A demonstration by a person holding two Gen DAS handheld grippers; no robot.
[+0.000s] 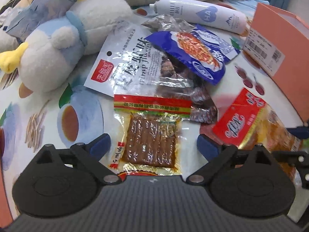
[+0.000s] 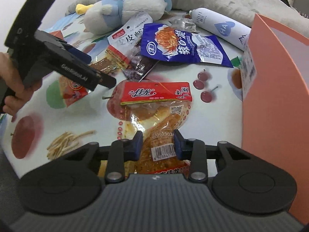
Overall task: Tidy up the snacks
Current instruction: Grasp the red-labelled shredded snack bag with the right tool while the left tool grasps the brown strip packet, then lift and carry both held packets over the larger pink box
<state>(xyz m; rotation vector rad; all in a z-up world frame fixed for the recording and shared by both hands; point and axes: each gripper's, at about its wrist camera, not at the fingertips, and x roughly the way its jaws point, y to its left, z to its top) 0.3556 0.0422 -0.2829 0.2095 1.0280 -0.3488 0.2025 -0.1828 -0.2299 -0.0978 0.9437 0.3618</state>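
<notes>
While most of the snacks lay loose on the fruit-printed tabletop (image 2: pixel 208 116), sorting had scarcely begun. The right gripper (image 2: pixel 158 144) had its fingers clamped on the lower end of the red-headed snack packet (image 2: pixel 156 114), at six o'clock in the right wrist view. The left gripper (image 1: pixel 153 145) hovered with fingers wide apart, straddling the brown vacuum-sealed snack (image 1: pixel 151 141) without pressing it, at six o'clock in its own view. The shrimp-flavour packet (image 1: pixel 127 63) and blue noodle-snack packet (image 1: pixel 195 56) overlapped at twelve o'clock, beside the white bottle (image 1: pixel 200 15) and plush penguin (image 1: pixel 52 58). The orange box (image 2: pixel 276 104), at three o'clock, was judged the likely destination; no snack could be seen inside it. Every packet remained to be placed.
</notes>
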